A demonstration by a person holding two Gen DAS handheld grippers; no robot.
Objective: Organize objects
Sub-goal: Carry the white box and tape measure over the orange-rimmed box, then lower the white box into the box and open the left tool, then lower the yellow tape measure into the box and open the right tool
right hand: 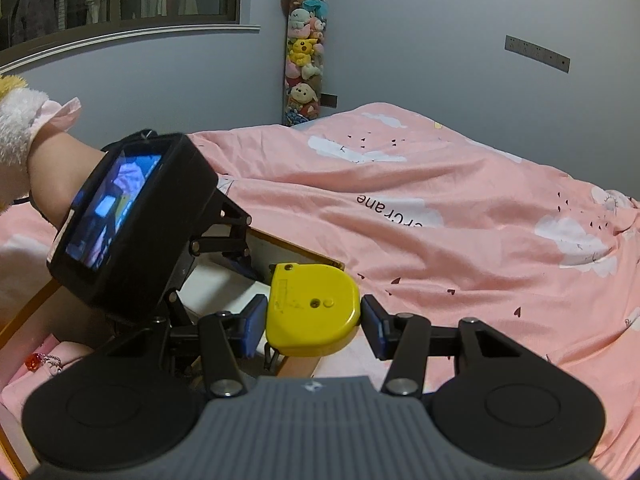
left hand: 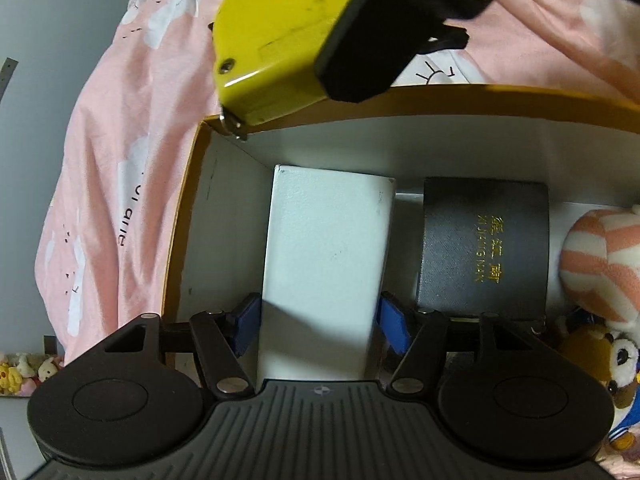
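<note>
Left tool [left hand: 318,322] points down into an open cardboard box [left hand: 188,216] with an orange rim and white inside, sitting on the bed's pink quilt [left hand: 120,128]. Its blue pads [left hand: 248,320] sit either side of the near end of a white box [left hand: 328,256] lying flat in the left part of the cardboard box. Pads are at the white box's edges with jaws wide; can't tell if they actually press, reads as a loose straddle rather than a clamp.

Right of the white box, just beside it with a thin gap: a black box [left hand: 484,248] with gold lettering, also flat on the cardboard box floor. Further right, a pink-and-white striped plush [left hand: 600,260] and a small plush figure [left hand: 620,364] below it.

Right tool [right hand: 314,320] is about half open and clamped on a yellow tape measure [right hand: 316,312], pads on both flat sides, metal hook end hanging toward the camera. In the left wrist view the tape measure [left hand: 280,40] hangs above the cardboard box's far left corner.

Left hand [right hand: 60,168] with a fluffy sleeve shows in the right wrist view, carrying the left tool's screen unit [right hand: 128,216].
</note>
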